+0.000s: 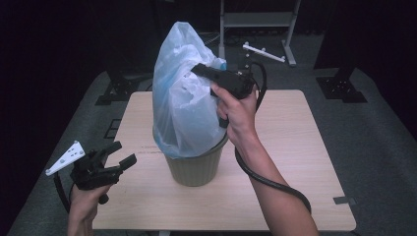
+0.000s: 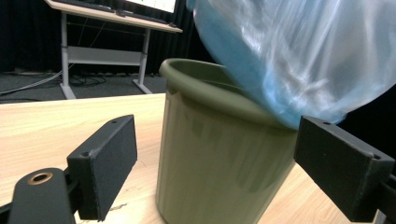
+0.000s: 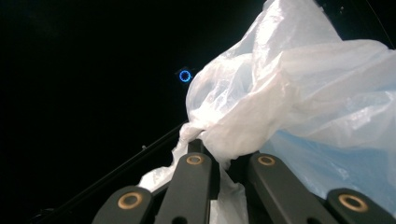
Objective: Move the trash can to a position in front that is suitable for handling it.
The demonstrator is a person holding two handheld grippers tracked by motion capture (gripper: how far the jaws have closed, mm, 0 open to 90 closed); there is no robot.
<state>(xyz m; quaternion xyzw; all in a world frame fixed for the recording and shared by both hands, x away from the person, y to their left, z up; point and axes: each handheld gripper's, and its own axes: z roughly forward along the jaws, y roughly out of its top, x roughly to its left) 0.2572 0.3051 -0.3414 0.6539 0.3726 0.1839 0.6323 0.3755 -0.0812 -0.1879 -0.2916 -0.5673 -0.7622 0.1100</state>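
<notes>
One pinch of thin blue bag (image 1: 182, 93) is all the right gripper (image 1: 202, 71) grips above the green bin (image 1: 196, 167), so it could tear while the left gripper (image 1: 118, 156) gapes empty nearby.

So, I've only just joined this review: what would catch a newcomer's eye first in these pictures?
The tall, pale blue translucent plastic bag rising out of the olive-green ribbed plastic bin at the middle of the light wooden table. The right gripper pinches the bag's upper side, while the left gripper waits open near the table's left edge.

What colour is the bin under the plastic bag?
Olive green; the bin shows best in the left gripper view.
</notes>
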